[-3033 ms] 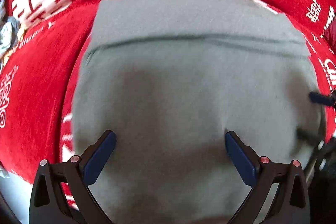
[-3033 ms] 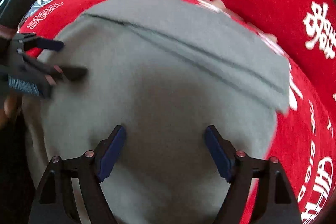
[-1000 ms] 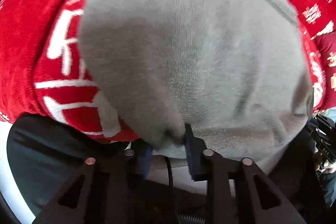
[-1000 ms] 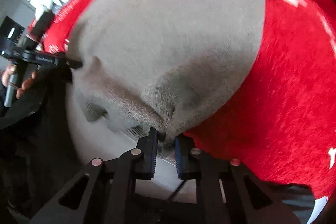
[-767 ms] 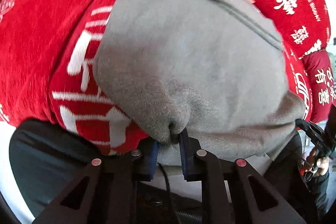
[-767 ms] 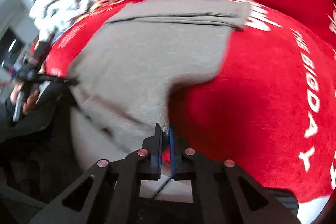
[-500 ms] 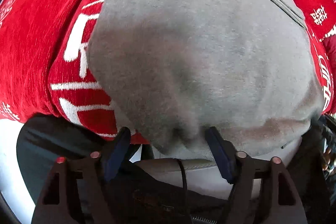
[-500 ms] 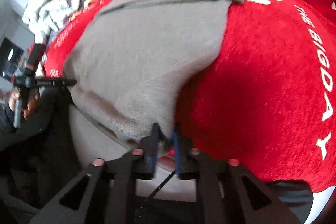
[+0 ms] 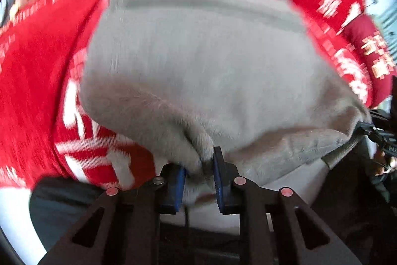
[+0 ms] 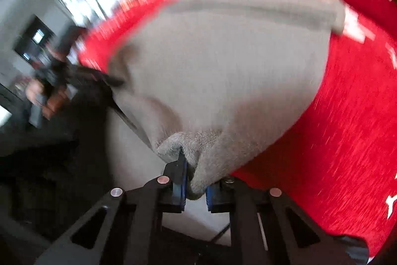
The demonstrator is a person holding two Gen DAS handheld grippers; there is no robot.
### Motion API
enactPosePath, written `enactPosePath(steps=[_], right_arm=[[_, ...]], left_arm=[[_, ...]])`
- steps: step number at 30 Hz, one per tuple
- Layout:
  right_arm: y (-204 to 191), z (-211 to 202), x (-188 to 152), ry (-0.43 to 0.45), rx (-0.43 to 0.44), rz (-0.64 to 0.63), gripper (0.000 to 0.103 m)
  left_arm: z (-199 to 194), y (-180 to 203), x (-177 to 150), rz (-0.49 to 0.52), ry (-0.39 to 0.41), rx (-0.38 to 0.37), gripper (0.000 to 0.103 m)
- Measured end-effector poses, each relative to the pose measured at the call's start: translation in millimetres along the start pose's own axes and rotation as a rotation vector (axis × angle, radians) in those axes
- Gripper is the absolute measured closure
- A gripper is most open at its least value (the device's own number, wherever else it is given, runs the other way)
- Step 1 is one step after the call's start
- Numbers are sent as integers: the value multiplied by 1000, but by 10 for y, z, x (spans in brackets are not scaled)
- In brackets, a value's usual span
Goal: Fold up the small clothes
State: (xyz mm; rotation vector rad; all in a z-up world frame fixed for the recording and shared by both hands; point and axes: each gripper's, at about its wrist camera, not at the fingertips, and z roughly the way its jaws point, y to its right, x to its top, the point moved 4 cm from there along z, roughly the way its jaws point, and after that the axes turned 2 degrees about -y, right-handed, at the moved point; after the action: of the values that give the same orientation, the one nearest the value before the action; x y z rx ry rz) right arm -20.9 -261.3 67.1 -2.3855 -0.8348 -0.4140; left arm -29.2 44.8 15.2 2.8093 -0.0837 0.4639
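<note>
My left gripper [image 9: 198, 175] is pinching a bunched corner of the grey garment [image 9: 198, 66], its 2 blue pads [image 9: 177, 188] having just been closing, and the knit is now wadded tight between them. My right gripper [image 10: 194, 181] is doing the same on the opposite near corner, its jaws having just been closing too, with a thick fold of grey cloth [image 10: 223, 81] clamped between its blue pads [image 10: 180, 180] and bulging over the top of them. I am seeing the garment lying mostly on the red blanket [image 9: 32, 71], which is printed with white characters and lettering; the far hem, a folded band with a seam line, is resting flat at the top of both views, while the near edge is sagging between my 2 grips. In the right wrist view I am catching the left gripper [image 10: 109, 78] at the far left, touching the garment's other corner, with the person's hand [image 10: 37, 93] wrapped round its handle. In the left wrist view the right gripper [image 9: 377, 133] is showing at the right edge, beside the garment's raised corner. Both views are blurring heavily, so finer detail on the blanket print is escaping me. Dark clothing [image 9: 62, 205] is filling the lower left of the left view, below the blanket's edge.
</note>
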Motion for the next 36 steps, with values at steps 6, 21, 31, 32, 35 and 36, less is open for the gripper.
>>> enactPosePath(steps=[6, 21, 31, 32, 35, 36], right_arm=[[337, -285, 373, 187, 15, 117, 91], [952, 308, 338, 118, -8, 442, 44], [546, 493, 375, 83, -38, 288, 41], [520, 485, 380, 87, -47, 278, 41], [584, 459, 381, 103, -31, 328, 41], [645, 444, 370, 113, -5, 376, 41]], left_arm=[[-291, -289, 731, -80, 180, 16, 81], [-50, -937, 348, -436, 62, -159, 18], [271, -539, 297, -357, -25, -176, 22], [280, -540, 311, -359, -26, -188, 31], [294, -545, 323, -357, -30, -181, 68], [297, -543, 313, -349, -36, -206, 85]])
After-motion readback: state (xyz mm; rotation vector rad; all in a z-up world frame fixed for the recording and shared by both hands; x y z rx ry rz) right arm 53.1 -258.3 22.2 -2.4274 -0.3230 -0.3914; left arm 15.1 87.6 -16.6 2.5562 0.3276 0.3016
